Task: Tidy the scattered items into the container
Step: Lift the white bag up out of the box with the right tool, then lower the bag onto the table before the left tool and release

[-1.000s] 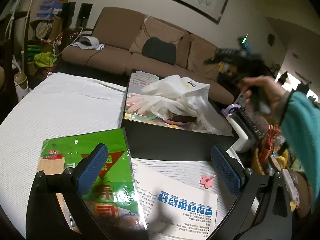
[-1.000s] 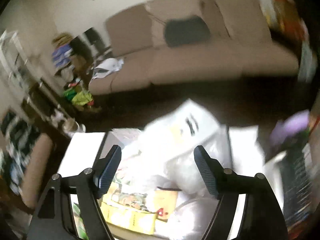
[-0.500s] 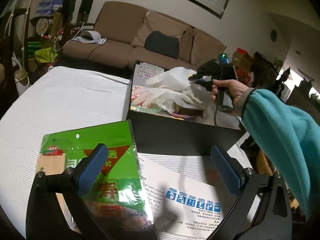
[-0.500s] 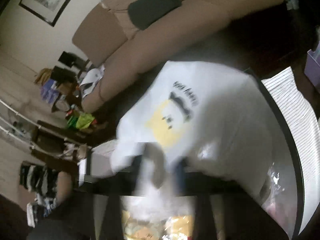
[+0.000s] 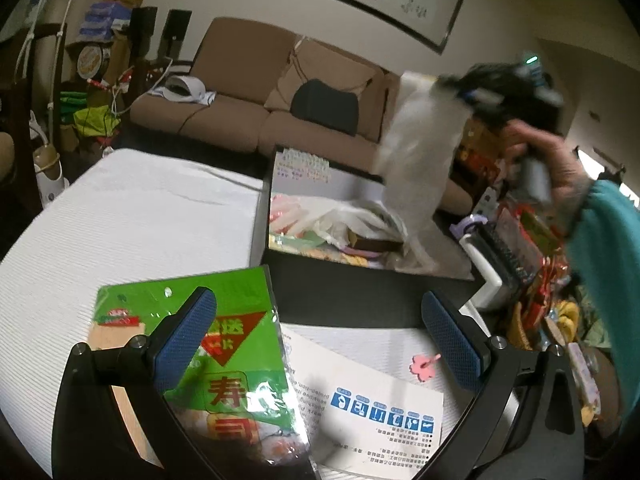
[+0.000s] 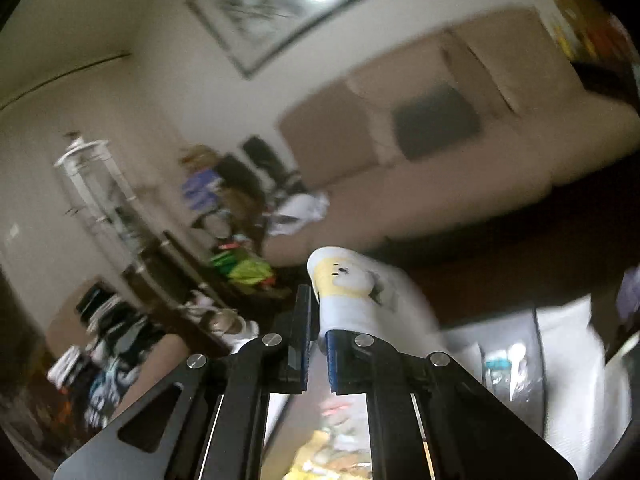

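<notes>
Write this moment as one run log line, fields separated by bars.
right gripper: shut on white plastic bag | bag: above black box | left gripper: open, over green sushi packet

The left gripper (image 5: 320,340) is low and near, its blue-padded jaws spread wide with nothing pressed between them. The right gripper (image 6: 318,340) is raised at the far right, jaws pinched together on a white plastic bag (image 6: 360,292). The person's right hand (image 5: 548,160) grasps its handle, a teal sleeve (image 5: 608,248) behind it.
</notes>
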The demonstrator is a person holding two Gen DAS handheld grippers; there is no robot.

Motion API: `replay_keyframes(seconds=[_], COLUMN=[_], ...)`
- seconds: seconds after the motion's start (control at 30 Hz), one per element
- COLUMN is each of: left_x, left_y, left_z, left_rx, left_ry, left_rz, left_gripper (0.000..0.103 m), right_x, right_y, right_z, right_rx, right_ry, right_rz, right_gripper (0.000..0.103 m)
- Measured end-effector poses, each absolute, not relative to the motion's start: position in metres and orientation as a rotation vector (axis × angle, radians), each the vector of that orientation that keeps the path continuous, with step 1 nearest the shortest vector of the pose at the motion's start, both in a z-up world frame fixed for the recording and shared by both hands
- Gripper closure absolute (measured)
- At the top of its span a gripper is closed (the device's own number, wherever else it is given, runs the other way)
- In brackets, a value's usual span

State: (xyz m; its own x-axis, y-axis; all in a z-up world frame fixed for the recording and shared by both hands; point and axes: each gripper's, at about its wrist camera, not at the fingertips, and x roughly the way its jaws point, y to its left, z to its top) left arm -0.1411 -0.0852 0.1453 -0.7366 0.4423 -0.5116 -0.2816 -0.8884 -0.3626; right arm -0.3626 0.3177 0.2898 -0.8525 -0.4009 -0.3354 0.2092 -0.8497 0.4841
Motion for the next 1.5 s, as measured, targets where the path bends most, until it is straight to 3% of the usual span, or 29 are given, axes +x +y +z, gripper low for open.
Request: replay_keyframes(seconds=[0.2, 0.33, 0.5, 0.93, 1.07, 1.2, 1.4, 1.5], left_x=[-0.136, -0.131, -0.129, -0.134, -0.139, -0.151, -0.157, -0.154], left_y=[-0.103, -0.115, -0.123, -0.09, -0.082, -0.075, -0.064, -0.062], left_z=[0.163, 0.172, 0.178, 0.178, 0.174, 0.16, 0.155, 0.153], left_rx=[-0.828, -0.821, -0.884, -1.04, -1.037, -1.087, -1.108, -1.111], left_ry=[-0.37, -0.353, -0.326, -0.223, -0.203, -0.232, -0.21, -0.176], left_rz=[2.632, 2.678, 2.696, 2.722, 2.736, 2.719, 2.707, 2.709], left_gripper=[0.0, 0.0, 0.0, 0.0, 0.0, 0.0, 0.0, 0.0], right_x=[-0.272, -0.218, -0.181, -0.16, -0.162, -0.156, -0.111, -0.086], right_y=[0.259, 0.217, 0.184, 0.162, 0.159, 0.158, 0.137, 0.142], right_z=[0.376, 0.386, 0.337, 0.12, 0.101, 0.084, 0.069, 0.075], right_rx=[0.562, 0.627, 0.831, 1.323, 1.402, 1.491, 1.47, 1.434], right_ry=[-0.399, -0.296, -0.247, -0.071, 0.058, 0.071, -0.011, 0.012], right_rz=[-2.556, -2.463, -2.411, -2.415, -2.411, -2.317, -2.056, -2.066], right_gripper=[0.097, 0.097, 0.097, 0.094, 0.086, 0.068, 0.068, 0.06])
